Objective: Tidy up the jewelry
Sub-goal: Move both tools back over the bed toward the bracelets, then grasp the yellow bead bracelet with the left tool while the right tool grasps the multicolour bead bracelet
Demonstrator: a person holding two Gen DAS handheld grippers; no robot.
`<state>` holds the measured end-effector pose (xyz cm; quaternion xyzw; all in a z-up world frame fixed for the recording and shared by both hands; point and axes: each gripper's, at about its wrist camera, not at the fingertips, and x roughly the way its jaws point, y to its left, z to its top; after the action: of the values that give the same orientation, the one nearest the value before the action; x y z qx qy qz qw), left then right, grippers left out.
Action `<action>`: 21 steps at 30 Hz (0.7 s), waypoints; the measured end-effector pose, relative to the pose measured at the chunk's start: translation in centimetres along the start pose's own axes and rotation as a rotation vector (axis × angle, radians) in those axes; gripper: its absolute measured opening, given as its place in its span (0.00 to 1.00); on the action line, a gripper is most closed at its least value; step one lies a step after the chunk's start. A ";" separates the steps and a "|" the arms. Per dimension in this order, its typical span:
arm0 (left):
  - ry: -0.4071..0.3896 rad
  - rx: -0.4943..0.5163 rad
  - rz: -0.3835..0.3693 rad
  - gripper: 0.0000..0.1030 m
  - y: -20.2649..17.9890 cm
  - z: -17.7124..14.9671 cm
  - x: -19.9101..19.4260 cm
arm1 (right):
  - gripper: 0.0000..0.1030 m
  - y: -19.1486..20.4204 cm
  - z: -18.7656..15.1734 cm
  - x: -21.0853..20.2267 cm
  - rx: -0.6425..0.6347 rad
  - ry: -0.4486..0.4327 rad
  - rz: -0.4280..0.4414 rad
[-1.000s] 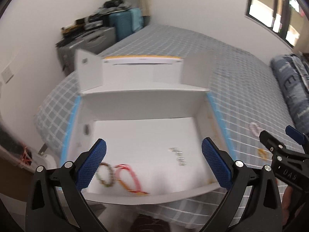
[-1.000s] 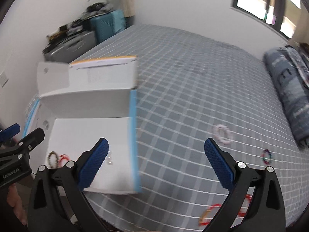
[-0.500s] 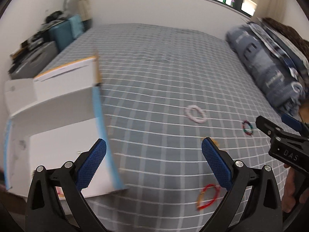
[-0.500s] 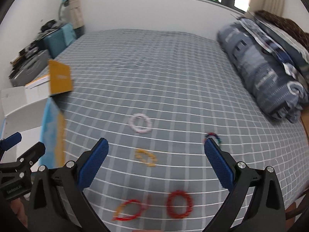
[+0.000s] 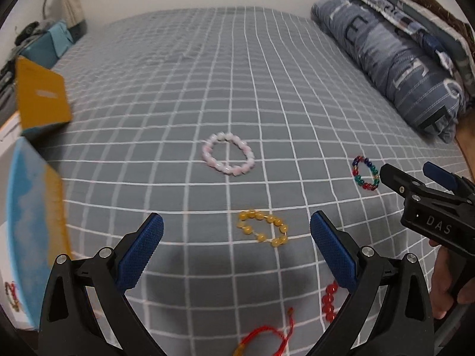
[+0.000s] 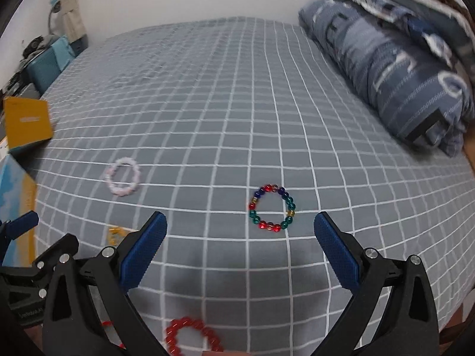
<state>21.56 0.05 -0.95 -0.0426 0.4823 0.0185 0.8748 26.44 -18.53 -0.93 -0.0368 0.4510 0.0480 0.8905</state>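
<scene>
Matt woven cloth on the bed (image 5: 178, 95), grey with a white grid. Glossy, translucent beads on the multicolour bracelet (image 6: 272, 207); milky, smooth beads on the pink bracelet (image 5: 228, 154); shiny amber beads on the yellow bracelet (image 5: 262, 231); glassy red beads (image 6: 193, 338); thin red cord (image 5: 267, 335). Matt black plastic on the left gripper (image 5: 236, 255) and right gripper (image 6: 240, 252), with blue, finely textured pads (image 5: 139, 255) and bright metal screws. Smooth card on the box (image 5: 35, 207). Soft striped cloth on the quilt (image 6: 386, 68).

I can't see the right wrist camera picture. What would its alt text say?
An open right gripper hangs over a grey checked bedspread, its blue fingers framing a multicoloured bead bracelet. A pink bracelet lies further left, a red one nearer, folded bedding at right.
</scene>
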 end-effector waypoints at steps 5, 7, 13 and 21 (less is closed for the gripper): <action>0.038 0.000 -0.015 0.94 -0.8 -0.2 3.4 | 0.93 -0.9 -0.7 3.3 0.014 0.023 -0.004; 0.053 0.010 -0.016 0.94 -1.0 -0.4 4.4 | 0.93 -1.3 -0.8 4.2 0.021 0.030 -0.002; 0.088 0.013 -0.019 0.94 -1.0 -1.0 6.4 | 0.93 -2.5 -0.6 6.1 0.032 0.051 -0.009; 0.111 0.020 -0.019 0.94 -1.5 -1.5 7.6 | 0.93 -2.8 -1.2 8.8 0.032 0.086 -0.033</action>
<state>24.47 -1.68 -8.08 -0.0393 0.5298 0.0027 0.8472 31.00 -20.98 -8.61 -0.0319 0.4887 0.0244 0.8715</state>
